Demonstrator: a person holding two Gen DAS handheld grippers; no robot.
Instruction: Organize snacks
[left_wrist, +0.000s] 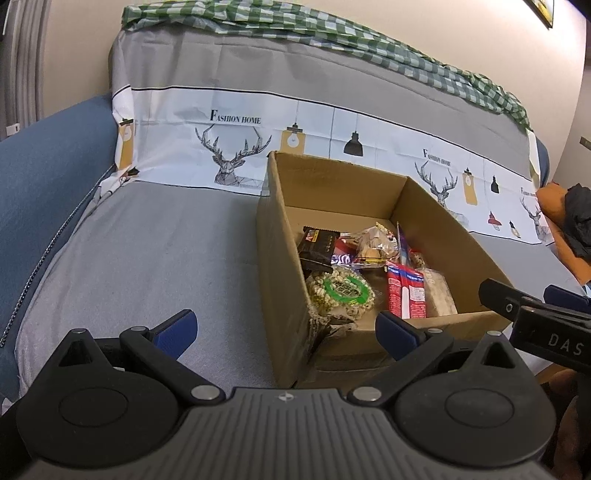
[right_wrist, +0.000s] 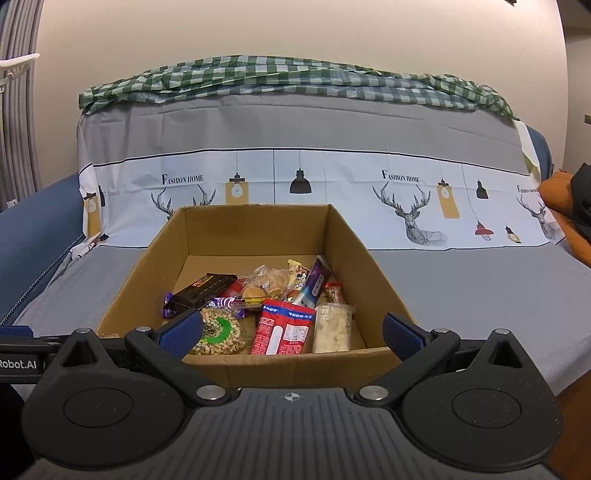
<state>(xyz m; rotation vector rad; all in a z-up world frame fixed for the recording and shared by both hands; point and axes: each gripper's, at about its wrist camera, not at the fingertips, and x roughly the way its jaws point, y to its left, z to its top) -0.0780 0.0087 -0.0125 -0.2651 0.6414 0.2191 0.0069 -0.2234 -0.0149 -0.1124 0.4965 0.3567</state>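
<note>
The right gripper (right_wrist: 291, 332) has its blue-padded fingers (right_wrist: 181, 330) spread wide and empty, just short of the cardboard box (right_wrist: 255, 227) at twelve o'clock. The left gripper (left_wrist: 286, 332) is likewise spread and empty, with the box at one o'clock. Inside lie the snacks: a red packet (right_wrist: 282, 328), a green-ringed nut bag (right_wrist: 218, 332) and a black bar (right_wrist: 205, 291), all on a grey-covered sofa (right_wrist: 461, 280).

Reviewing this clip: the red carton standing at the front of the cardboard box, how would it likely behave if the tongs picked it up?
The red carton looks boxy with flat printed faces, so it is probably stiff enough to pinch without crumpling. It leans against the neighbouring clear packet, so it may tip if nudged. Its glossy surface could be slightly slippery. Its weight cannot be told.
</note>
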